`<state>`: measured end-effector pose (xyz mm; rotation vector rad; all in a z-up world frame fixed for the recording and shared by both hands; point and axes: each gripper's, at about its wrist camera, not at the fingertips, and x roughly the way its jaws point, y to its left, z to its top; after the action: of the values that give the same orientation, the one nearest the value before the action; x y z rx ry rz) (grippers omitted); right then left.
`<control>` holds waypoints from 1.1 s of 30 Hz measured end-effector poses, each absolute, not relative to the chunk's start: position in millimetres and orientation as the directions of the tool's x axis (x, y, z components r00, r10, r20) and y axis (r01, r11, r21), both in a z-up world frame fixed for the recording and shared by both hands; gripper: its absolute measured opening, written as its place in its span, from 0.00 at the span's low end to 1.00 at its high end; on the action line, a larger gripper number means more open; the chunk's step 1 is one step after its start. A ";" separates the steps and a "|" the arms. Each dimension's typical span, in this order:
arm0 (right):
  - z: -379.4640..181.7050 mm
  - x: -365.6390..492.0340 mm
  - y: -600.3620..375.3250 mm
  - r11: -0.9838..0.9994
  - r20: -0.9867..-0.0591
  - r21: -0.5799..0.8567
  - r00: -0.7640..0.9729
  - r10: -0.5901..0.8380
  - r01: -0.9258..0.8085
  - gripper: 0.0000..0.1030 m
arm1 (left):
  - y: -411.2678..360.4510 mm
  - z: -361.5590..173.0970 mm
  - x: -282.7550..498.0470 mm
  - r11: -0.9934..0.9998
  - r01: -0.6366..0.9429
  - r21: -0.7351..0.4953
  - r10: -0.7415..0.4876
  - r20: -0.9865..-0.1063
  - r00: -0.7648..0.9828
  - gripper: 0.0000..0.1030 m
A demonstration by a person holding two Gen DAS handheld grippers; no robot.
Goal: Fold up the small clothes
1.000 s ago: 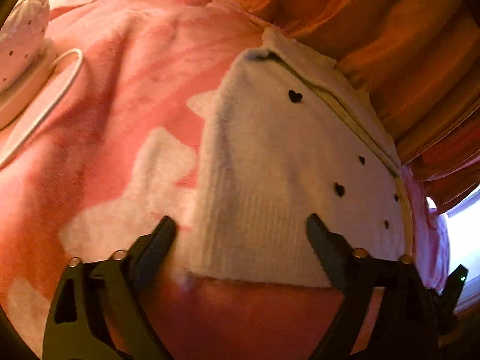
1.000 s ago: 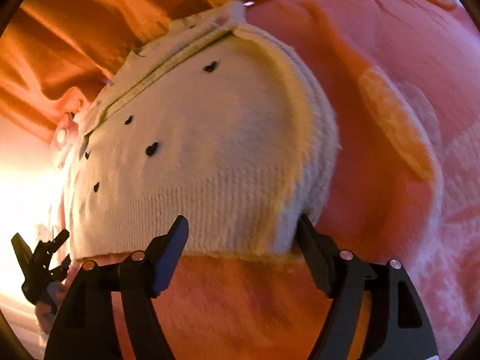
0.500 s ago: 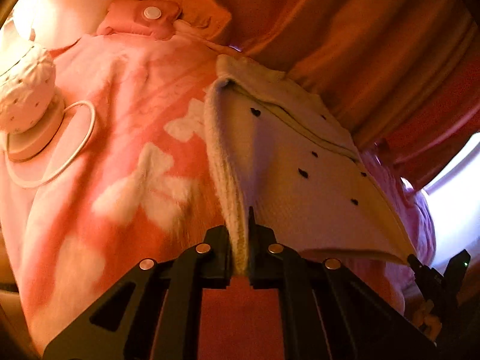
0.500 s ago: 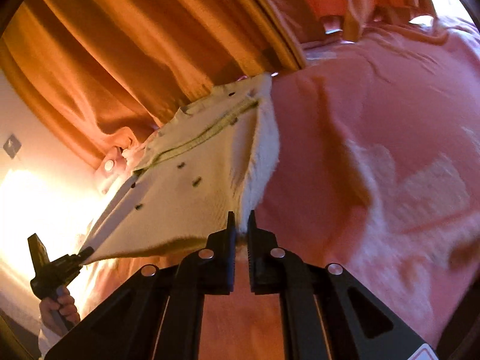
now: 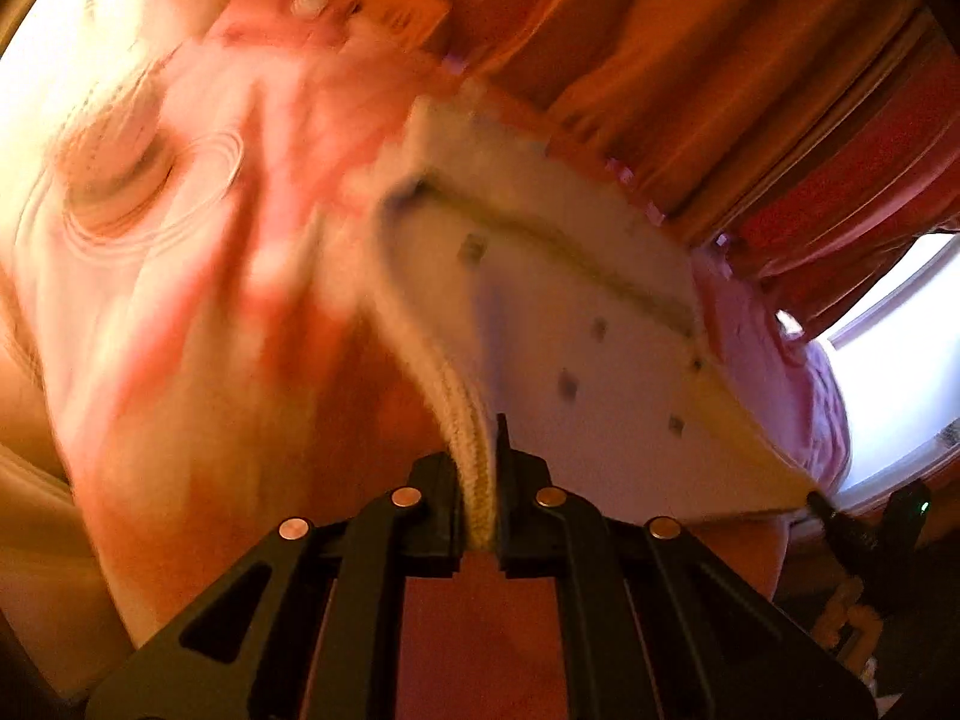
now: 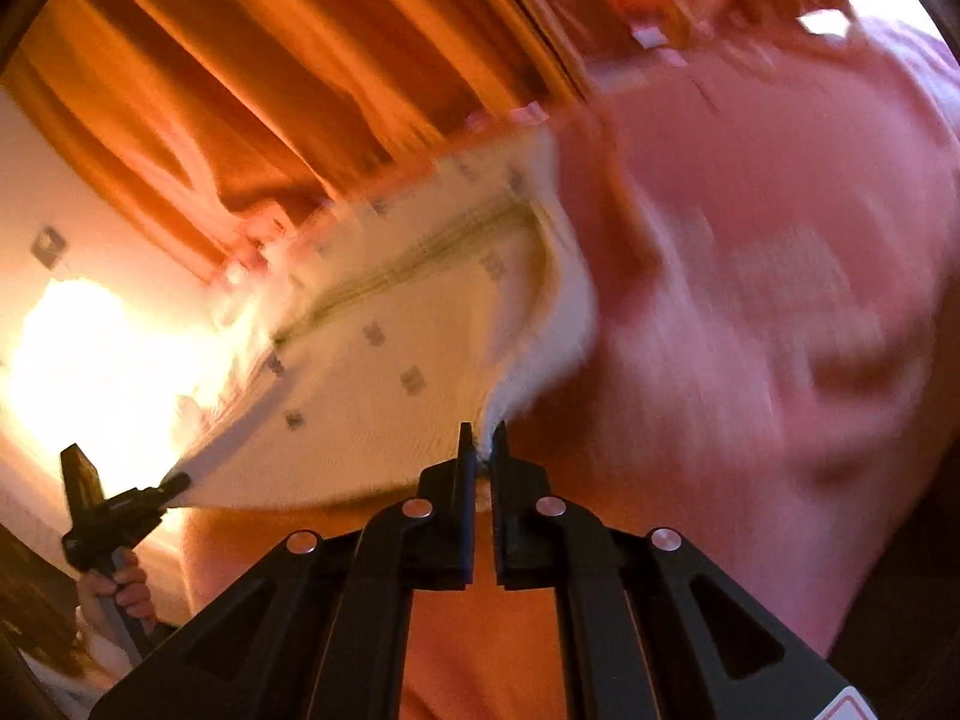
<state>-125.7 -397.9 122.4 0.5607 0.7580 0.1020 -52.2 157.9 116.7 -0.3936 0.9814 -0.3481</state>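
You are holding the cream garment by its near hem, one corner in each gripper: the left gripper has its fingers closed tight on the ribbed edge, and the right gripper is pinching the opposite corner likewise. The hem is hanging stretched between them above the pink blanket on the bed, while the far end is trailing toward the curtain. You are judged to be mid-fold; the next move is calling for both corners to travel together, level, onto the far edge.

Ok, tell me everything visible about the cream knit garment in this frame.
The cream knit garment looks soft and ribbed, with small dark marks and a seam line across it. The left gripper and right gripper each pinch a near corner, holding that edge up above the pink blanket. Motion blur hides finer detail.
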 end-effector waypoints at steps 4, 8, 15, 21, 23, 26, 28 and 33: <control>146.4 -32.1 -414.1 0.880 -0.540 0.471 0.808 0.235 0.059 0.04 | 135.7 149.6 40.2 0.886 0.161 -0.434 -0.435 -0.663 0.609 0.06; 118.8 63.7 -427.4 0.865 -0.547 0.488 0.812 0.201 0.115 0.04 | 107.5 139.5 140.1 0.924 0.112 -0.367 -0.345 -0.669 0.658 0.06; 24.0 170.6 -432.5 0.834 -0.659 0.518 0.710 0.249 0.188 0.11 | 71.1 44.9 253.5 0.946 0.031 -0.321 -0.283 -0.780 0.558 0.10; 48.0 148.8 -444.9 0.854 -0.603 0.487 0.778 0.178 0.182 0.54 | 89.8 64.7 234.4 0.920 0.104 -0.378 -0.350 -0.674 0.651 0.64; 47.2 147.7 -447.5 0.864 -0.621 0.473 0.760 0.190 0.170 0.56 | 97.0 75.7 229.4 0.924 0.129 -0.359 -0.342 -0.631 0.697 0.72; 35.4 158.9 -438.0 0.887 -0.678 0.443 0.697 0.234 0.134 0.56 | 96.2 65.0 240.9 0.912 0.158 -0.378 -0.388 -0.674 0.628 0.75; 26.6 168.5 -426.6 0.898 -0.713 0.430 0.646 0.273 0.096 0.56 | 90.6 52.5 248.7 0.902 0.172 -0.397 -0.420 -0.710 0.566 0.75; 15.8 180.7 -401.0 0.945 -0.764 0.326 0.596 0.246 0.029 0.13 | 63.5 42.8 251.3 0.925 0.250 -0.285 -0.378 -0.757 0.533 0.48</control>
<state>180.7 -401.0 15.8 0.3213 0.9273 0.1286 251.3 63.5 42.8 -0.1480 0.9366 -0.3759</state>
